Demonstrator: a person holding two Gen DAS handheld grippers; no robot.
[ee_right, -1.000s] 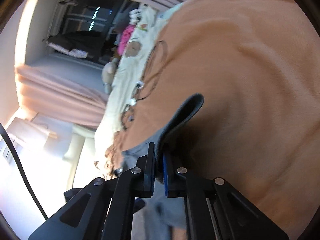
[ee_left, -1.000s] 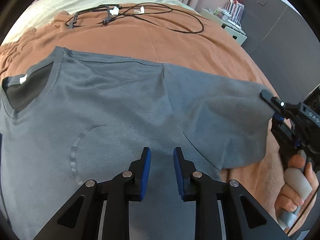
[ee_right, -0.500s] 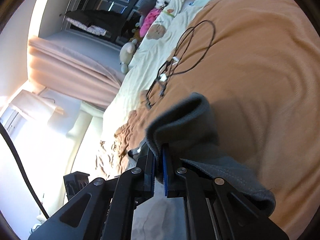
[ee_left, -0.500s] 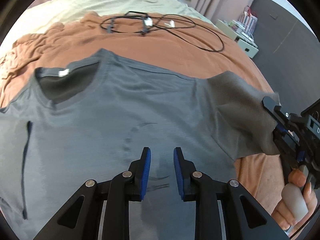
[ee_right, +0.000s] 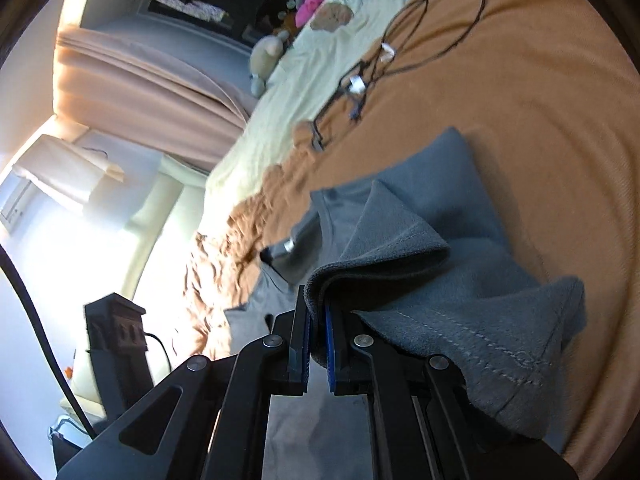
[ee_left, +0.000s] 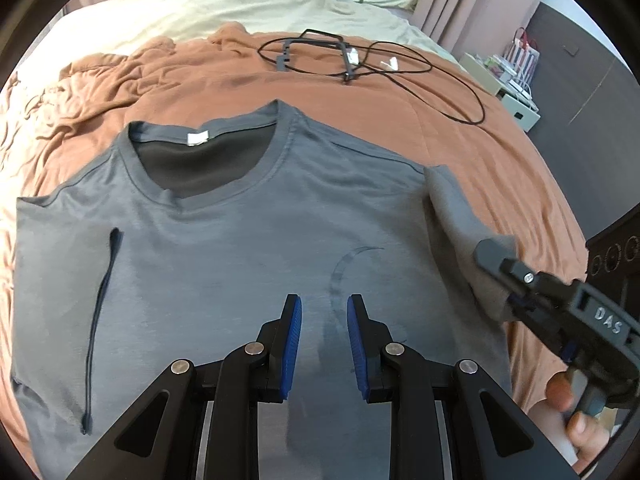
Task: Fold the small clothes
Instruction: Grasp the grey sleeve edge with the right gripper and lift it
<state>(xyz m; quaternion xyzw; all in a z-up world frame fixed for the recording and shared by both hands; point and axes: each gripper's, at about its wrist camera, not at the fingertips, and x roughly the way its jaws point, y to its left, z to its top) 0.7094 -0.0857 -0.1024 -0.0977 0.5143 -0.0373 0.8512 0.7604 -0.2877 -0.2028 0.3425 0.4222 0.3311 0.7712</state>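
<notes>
- Shirt (ee_left: 248,264), grey, lies face-up and flat on the orange blanket (ee_left: 400,120), collar away from the grippers; its left sleeve is already folded in.
- Right sleeve (ee_left: 460,220) is lifted, pinched at the hem by the right gripper (ee_right: 318,320).
- Left gripper (ee_left: 323,340) hovers spread above the chest, holding nothing.
- Step judged: the right sleeve fold; next move calls for laying the sleeve flat on the chest, then letting go.
- Black cable (ee_left: 400,60) lies well apart.
</notes>
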